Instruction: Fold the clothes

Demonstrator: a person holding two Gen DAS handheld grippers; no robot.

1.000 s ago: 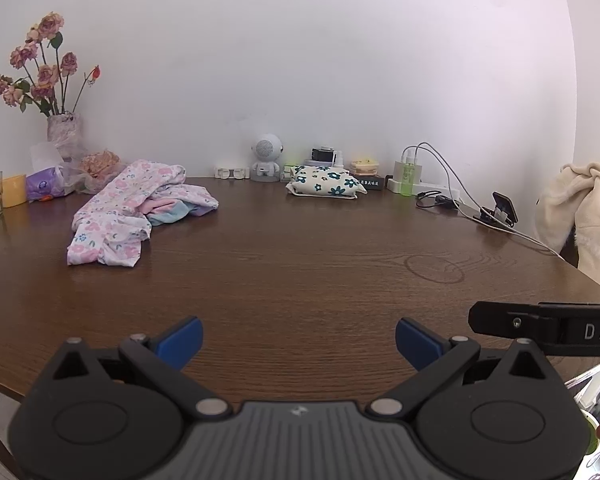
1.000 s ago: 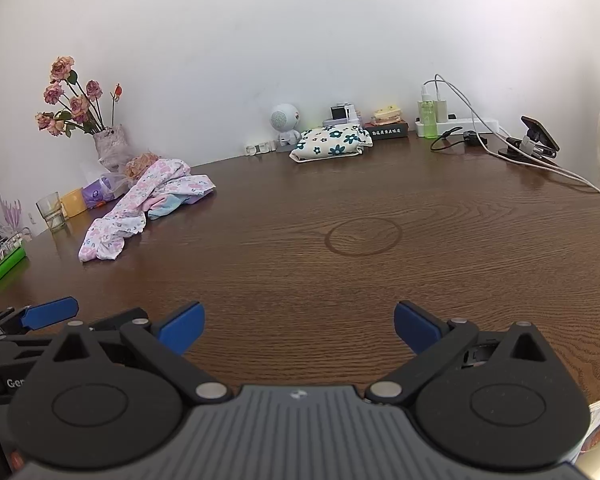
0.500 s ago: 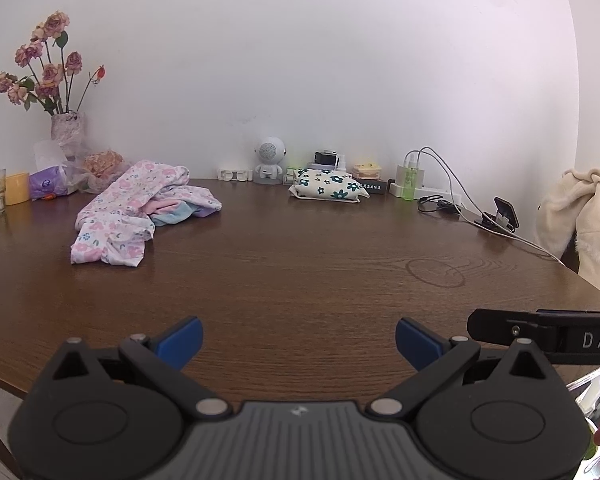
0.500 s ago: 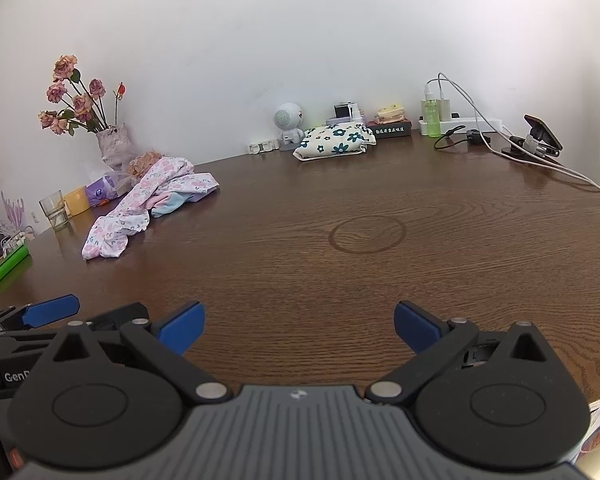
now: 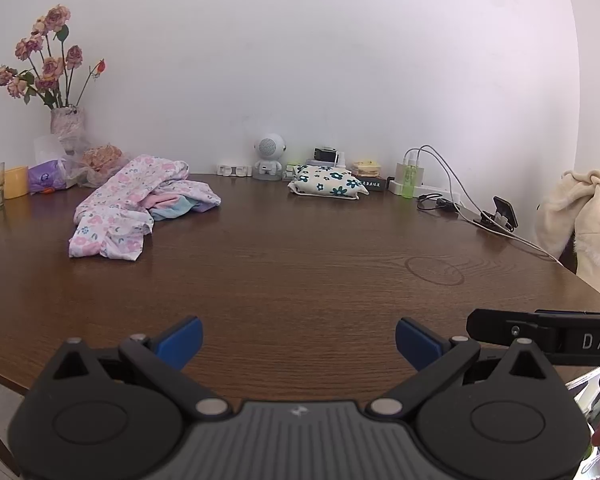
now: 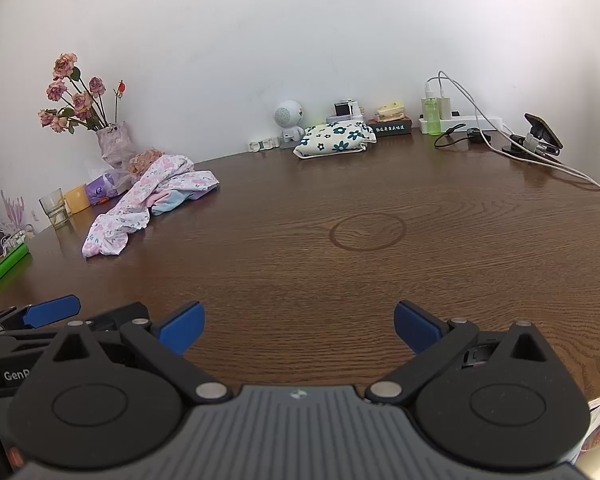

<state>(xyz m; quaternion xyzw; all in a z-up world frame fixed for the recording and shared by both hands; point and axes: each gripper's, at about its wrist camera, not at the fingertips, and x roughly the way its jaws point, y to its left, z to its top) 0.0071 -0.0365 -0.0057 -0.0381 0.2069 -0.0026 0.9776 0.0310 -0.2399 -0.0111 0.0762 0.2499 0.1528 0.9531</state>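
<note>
Soft floral cotton, the heap of clothes (image 5: 140, 204) lies far ahead-left of the left tool (image 5: 298, 340) and right tool (image 6: 296, 326), both gaping empty over the worktop (image 5: 300, 264). Light and limp, it likely pinches best at a loose hem; the inner layers stay hidden.

Pink floral clothes (image 5: 132, 200), dark brown woodgrain table (image 5: 300, 272), blue-tipped hand-held gripper (image 5: 298, 340)

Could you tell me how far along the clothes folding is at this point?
Done: a folded floral cloth lies near the wall, perhaps from earlier. In hand: nothing; the left tool and right tool hang open over the bare table. Left: the crumpled pile of clothes, untouched, needs folding.
</note>
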